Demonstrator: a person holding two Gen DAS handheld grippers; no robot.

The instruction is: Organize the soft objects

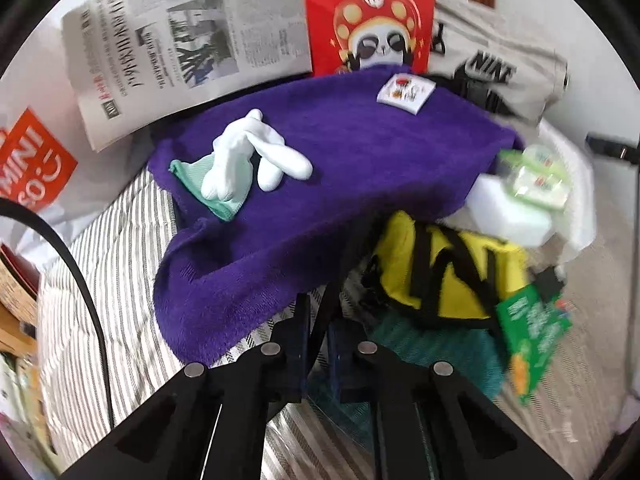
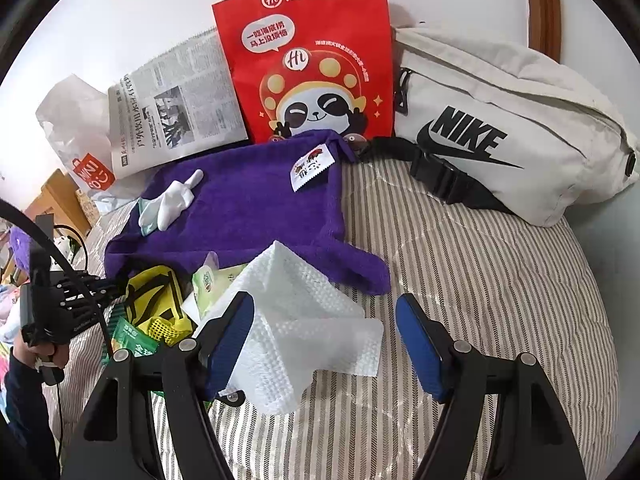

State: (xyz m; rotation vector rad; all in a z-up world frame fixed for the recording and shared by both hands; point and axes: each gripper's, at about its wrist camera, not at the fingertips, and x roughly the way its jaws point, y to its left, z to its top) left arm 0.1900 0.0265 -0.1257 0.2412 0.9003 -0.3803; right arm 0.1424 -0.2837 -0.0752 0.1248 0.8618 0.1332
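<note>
1. The left tool [image 1: 318, 312] is pointing down at the near edge of the purple towel [image 1: 340, 168]. Its fingers are pressing together, and they are apparently pinching the towel's hem, though the cloth is hiding the very tips.
2. The purple towel is lying spread on the striped bed [image 2: 460, 280], stretching straight ahead of the left tool. Its long axis is running from near-left to far-right as that tool sees it.
3. A pair of white socks [image 1: 248, 164] is resting on the towel, ahead and to the left of the left tool, well apart from its tips.
4. A yellow bag [image 1: 448, 280] with black straps is sitting just right of the left tool, partly under the towel's near edge. A green packet [image 1: 532, 336] is lying further right.
5. The right tool [image 2: 322, 308] is hovering with its fingers spread wide and is gripping nothing.
6. A white paper towel [image 2: 304, 320] is lying between those spread fingers. The left pad is overlapping its edge; the right pad is standing clear of it.
7. Ahead of the right tool the towel's near-right corner is lying free on the bed. A grey Nike bag [image 2: 500, 128] is lying far right, and a red paper bag [image 2: 308, 60] is standing straight ahead.
8. Judgement: the left hand is nearer the towel and appears to be gripping it. Folding is probably depending on the right tool reaching forward to that free corner.
</note>
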